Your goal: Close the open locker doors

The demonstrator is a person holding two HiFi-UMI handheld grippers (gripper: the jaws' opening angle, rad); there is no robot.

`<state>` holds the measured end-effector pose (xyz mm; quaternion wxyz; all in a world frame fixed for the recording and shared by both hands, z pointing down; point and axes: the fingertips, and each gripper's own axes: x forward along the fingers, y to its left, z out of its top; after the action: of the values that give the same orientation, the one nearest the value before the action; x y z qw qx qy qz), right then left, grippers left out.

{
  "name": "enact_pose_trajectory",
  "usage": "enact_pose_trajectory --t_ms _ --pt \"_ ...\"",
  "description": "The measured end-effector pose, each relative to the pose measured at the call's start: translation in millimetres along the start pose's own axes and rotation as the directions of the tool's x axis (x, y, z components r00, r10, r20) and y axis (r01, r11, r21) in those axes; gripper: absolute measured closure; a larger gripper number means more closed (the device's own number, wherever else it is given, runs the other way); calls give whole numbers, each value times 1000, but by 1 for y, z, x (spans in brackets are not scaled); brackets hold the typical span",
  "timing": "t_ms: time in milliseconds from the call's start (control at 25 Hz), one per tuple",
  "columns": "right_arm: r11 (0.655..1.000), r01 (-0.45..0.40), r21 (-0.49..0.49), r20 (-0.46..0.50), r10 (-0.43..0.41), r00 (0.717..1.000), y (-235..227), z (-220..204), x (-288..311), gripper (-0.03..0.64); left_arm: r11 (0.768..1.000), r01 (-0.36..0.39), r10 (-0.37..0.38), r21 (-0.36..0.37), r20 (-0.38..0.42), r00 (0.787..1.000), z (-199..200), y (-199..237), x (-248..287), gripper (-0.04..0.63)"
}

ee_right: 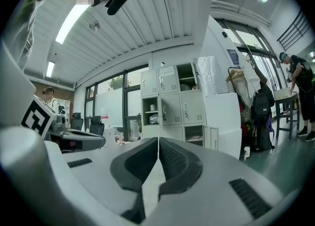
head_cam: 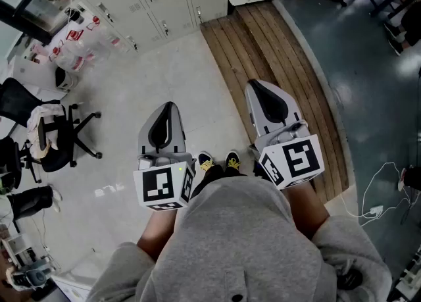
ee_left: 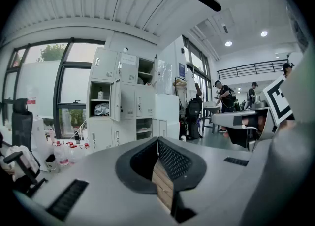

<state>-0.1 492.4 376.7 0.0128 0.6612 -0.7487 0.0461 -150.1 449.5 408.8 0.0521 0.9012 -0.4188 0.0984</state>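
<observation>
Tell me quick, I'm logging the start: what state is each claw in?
Left claw: closed, holding nothing.
Right claw: closed, holding nothing.

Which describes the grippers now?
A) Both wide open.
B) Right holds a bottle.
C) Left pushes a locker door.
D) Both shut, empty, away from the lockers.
D: the left gripper and right gripper each show jaws together with nothing between, the lockers well beyond them.
</observation>
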Motion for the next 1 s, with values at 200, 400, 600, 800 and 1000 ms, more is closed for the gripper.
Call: enact_pose_trajectory --t_ms 200,400,600,800,1000 --pt "1000 11 -2 -1 -11 1000 14 0 9 586 1000 6 -6 4 2 1000 0 18 -7 583" --pt "999 -5 44 5 5 1000 25 -1 18 586 1000 8 -8 -1 4 1000 -1 29 -11 583" --pt "999 4 39 -6 -3 1000 35 -5 24 588 998 -21 22 55 -21 1000 -3 41 -11 583" --pt "999 8 39 -4 -8 1000 48 -5 30 588 999 -31 31 40 -13 999 -4 59 -14 583" --pt "999 -2 50 7 2 1000 65 -5 40 588 999 -24 25 32 -3 1000 -4 77 -19 583"
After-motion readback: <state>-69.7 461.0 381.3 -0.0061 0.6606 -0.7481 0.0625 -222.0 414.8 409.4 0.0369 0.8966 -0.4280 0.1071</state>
